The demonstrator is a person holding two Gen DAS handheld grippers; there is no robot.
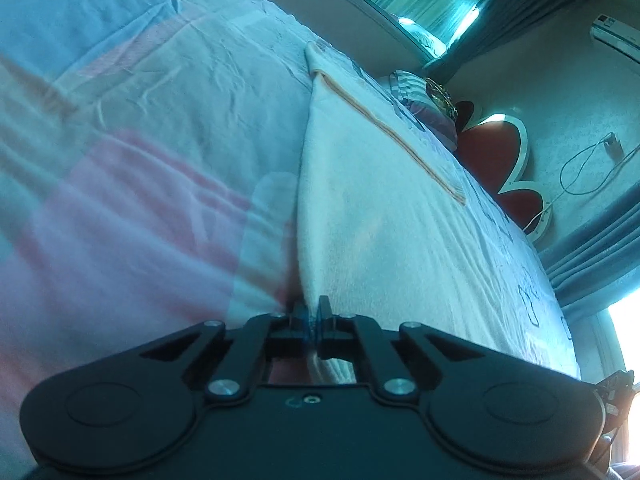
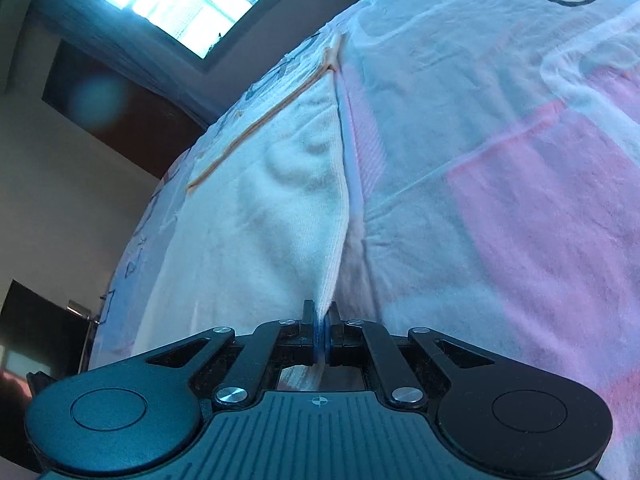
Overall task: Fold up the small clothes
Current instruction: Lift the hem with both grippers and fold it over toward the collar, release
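Risk: white terry cloth with tan edge band (image 1: 380, 208) lies on the pink-and-white patterned bedsheet (image 1: 120, 208); left gripper (image 1: 311, 322) and right gripper (image 2: 322, 330) each pinch a near corner closed. Thin bites could slip under uneven pull, skewing the fold.

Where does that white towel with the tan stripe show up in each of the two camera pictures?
Left wrist view: the white towel fills the centre and right, running up from the left gripper, which pinches its near edge.
Right wrist view: it lies centre-left, rising from the right gripper, shut on its edge.
Shared landmark: the tan stripe along its far side.
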